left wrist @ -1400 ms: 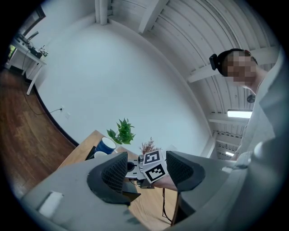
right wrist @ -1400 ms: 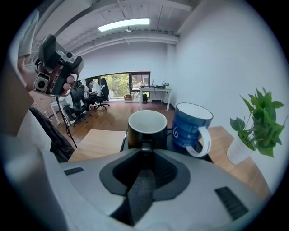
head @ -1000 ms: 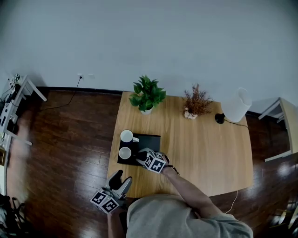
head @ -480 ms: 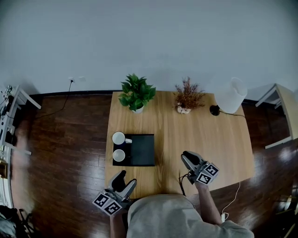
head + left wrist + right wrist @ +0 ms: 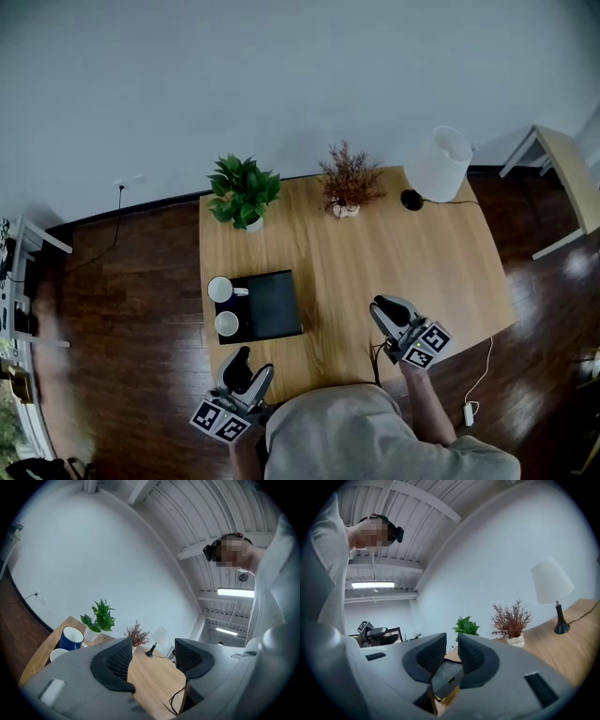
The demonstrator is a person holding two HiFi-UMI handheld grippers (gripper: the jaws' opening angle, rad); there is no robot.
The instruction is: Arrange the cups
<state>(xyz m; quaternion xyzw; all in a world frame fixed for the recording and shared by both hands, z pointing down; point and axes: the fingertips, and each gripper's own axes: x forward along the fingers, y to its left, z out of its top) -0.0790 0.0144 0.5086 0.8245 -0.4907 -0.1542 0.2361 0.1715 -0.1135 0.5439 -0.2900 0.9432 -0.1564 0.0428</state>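
Note:
Two cups stand at the left end of a black tray [image 5: 272,305] on the wooden table [image 5: 422,253]: a handled cup [image 5: 220,289] at the back and a white cup [image 5: 226,323] in front of it. In the left gripper view the handled cup [image 5: 71,638] is blue outside, with the white cup [image 5: 57,654] beside it. My left gripper [image 5: 251,364] is open and empty at the table's front edge, below the tray. My right gripper [image 5: 384,307] is shut and empty over the front right of the table, away from the cups. From their own cameras, the left gripper [image 5: 152,660] shows wide jaws and the right gripper [image 5: 451,656] shows jaws nearly together.
A green potted plant [image 5: 242,192], a pot of dried twigs [image 5: 347,183] and a white lamp [image 5: 437,164] line the table's back edge. A cable [image 5: 483,370] hangs off the front right corner. A side table [image 5: 562,169] stands at the right over dark wood floor.
My right gripper has left the tray and swung right to the table's front right part, its jaws closing on nothing. The left gripper has hardly shifted. The head view has turned.

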